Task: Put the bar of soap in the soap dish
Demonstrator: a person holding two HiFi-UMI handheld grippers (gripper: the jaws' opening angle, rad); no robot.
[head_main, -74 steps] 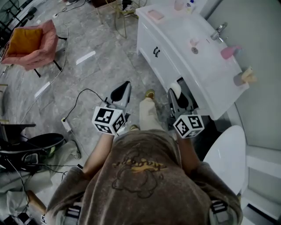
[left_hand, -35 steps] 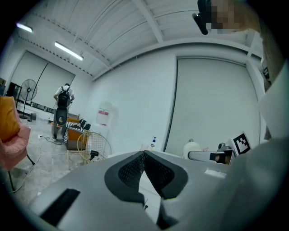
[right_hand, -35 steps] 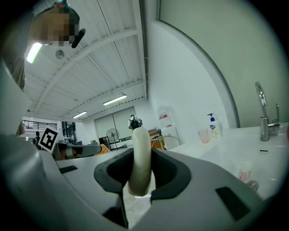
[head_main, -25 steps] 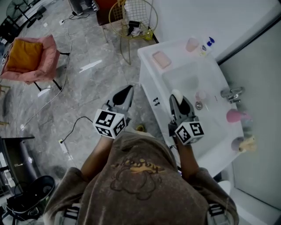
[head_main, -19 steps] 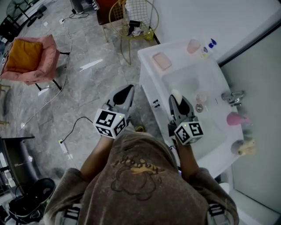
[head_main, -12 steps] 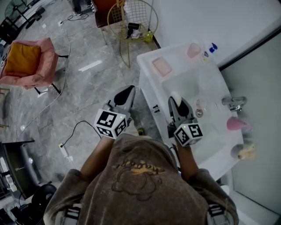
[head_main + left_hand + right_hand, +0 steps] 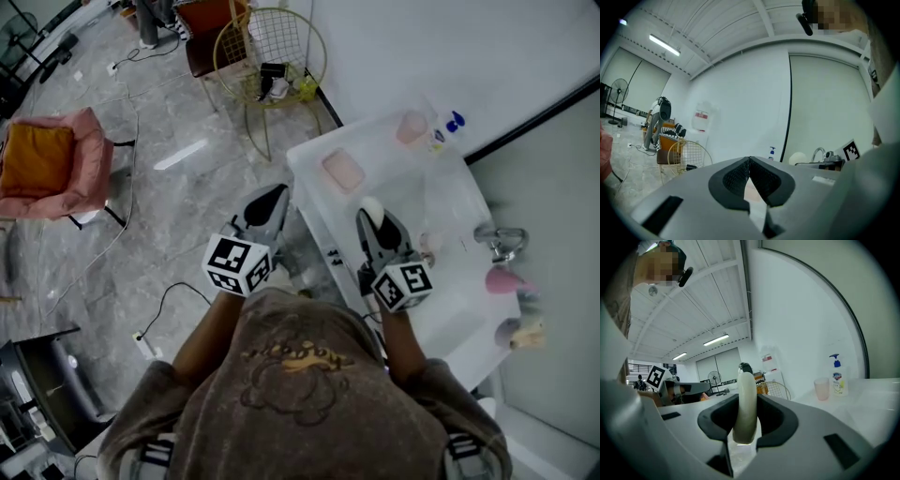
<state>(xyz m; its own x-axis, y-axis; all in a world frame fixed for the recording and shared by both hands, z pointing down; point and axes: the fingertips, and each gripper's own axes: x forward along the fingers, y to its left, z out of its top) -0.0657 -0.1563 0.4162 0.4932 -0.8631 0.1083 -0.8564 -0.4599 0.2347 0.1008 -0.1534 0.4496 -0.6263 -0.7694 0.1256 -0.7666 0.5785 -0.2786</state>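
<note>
A white oval bar of soap (image 7: 746,385) stands on edge between the pads of my right gripper (image 7: 746,404), which is shut on it. In the head view the right gripper (image 7: 373,221) hovers over the white vanity top (image 7: 314,155) with the soap (image 7: 372,208) at its tip. The pink soap dish (image 7: 343,172) lies on the counter just ahead and slightly left of it. My left gripper (image 7: 270,200) hangs over the floor left of the vanity. In its own view the left gripper (image 7: 749,161) has its pads meeting with nothing between them.
A pink cup (image 7: 411,128) and a pump bottle (image 7: 450,126) stand at the counter's far end; both show in the right gripper view, cup (image 7: 821,388) and bottle (image 7: 837,375). A faucet (image 7: 501,238) is at the right. A gold wire chair (image 7: 269,54) and a pink armchair (image 7: 49,157) stand on the floor.
Both grippers have travelled forward along the vanity. The soap dish now sits much closer to the right gripper's tip. The soap stays gripped.
</note>
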